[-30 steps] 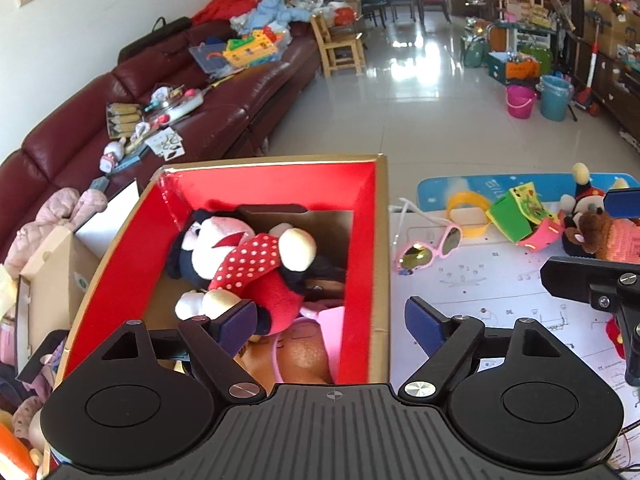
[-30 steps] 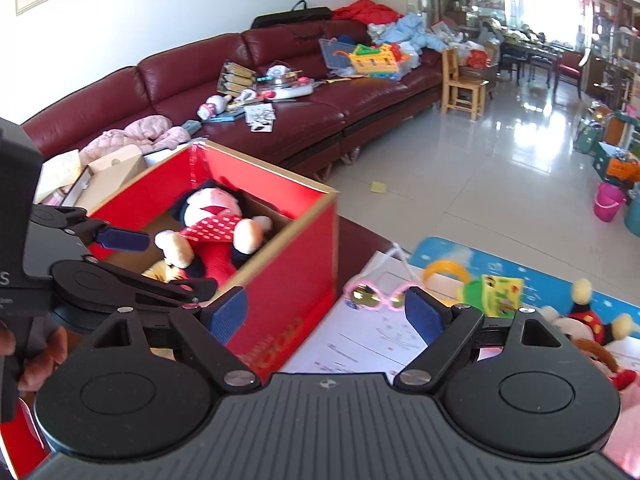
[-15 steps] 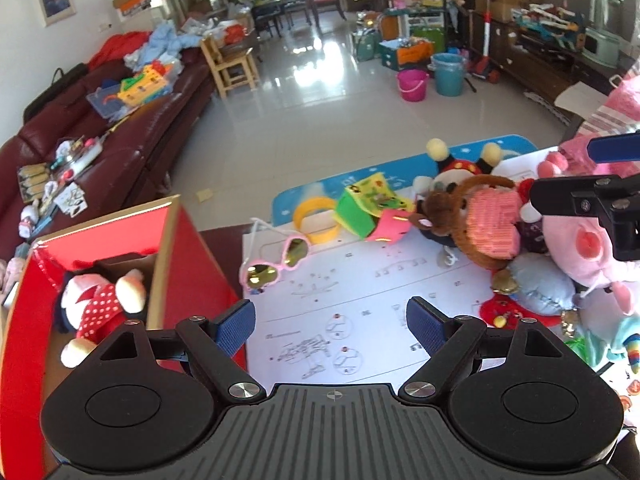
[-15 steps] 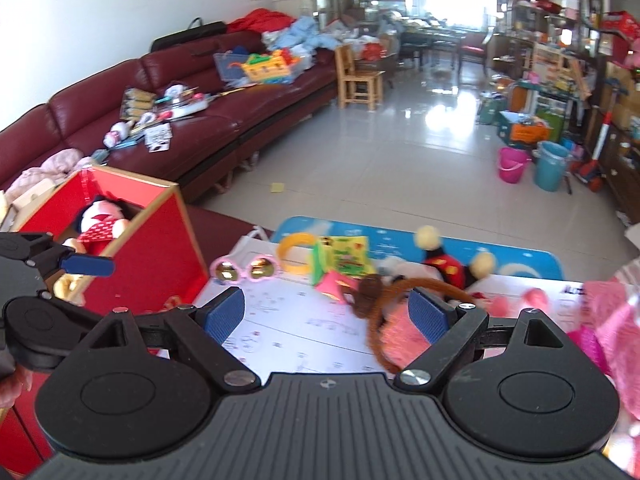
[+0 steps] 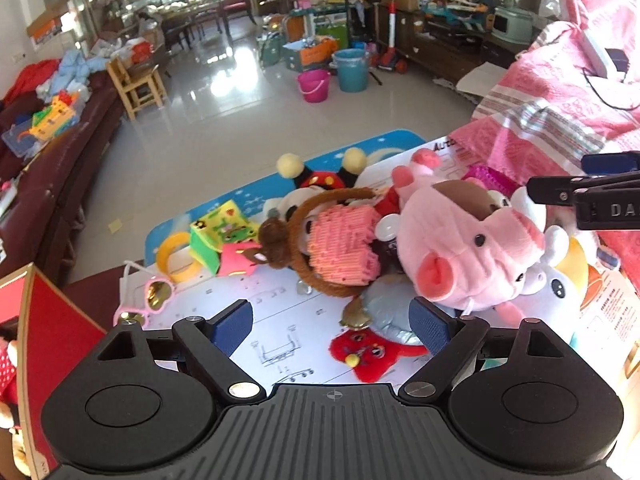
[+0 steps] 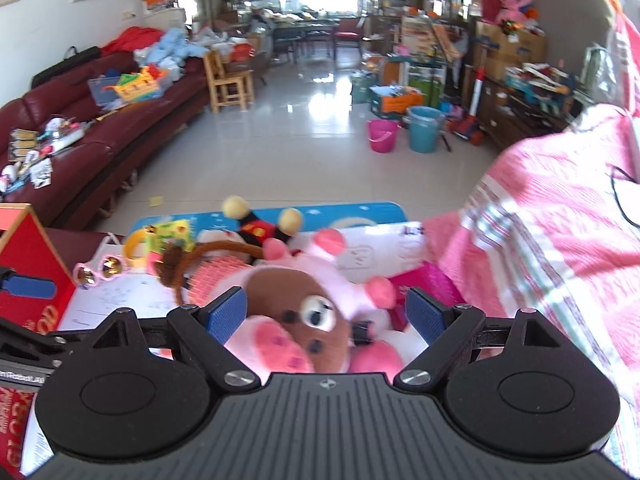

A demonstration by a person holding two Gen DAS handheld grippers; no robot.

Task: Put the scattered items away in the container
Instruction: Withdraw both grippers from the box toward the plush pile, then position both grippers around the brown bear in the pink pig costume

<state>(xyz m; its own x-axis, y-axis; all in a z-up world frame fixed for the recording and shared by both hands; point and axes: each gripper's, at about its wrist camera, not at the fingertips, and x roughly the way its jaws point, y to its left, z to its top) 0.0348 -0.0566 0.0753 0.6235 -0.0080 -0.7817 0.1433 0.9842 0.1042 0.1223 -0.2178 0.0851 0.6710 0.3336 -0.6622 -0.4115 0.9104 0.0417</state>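
Hovering my right tongs [image 6: 326,314] spread wide over the pink pig [image 6: 296,320], its brown face right between the blue pads, nothing pinched. My left tongs [image 5: 332,326] gape too, above the white paper [image 5: 280,344] on the tabletop, the pig [image 5: 468,240] just ahead to their right. The red box [image 5: 52,332] sits at their left edge, the pink sunglasses [image 5: 154,294] between.

Red box [image 5: 48,320] largely cropped, seemingly.
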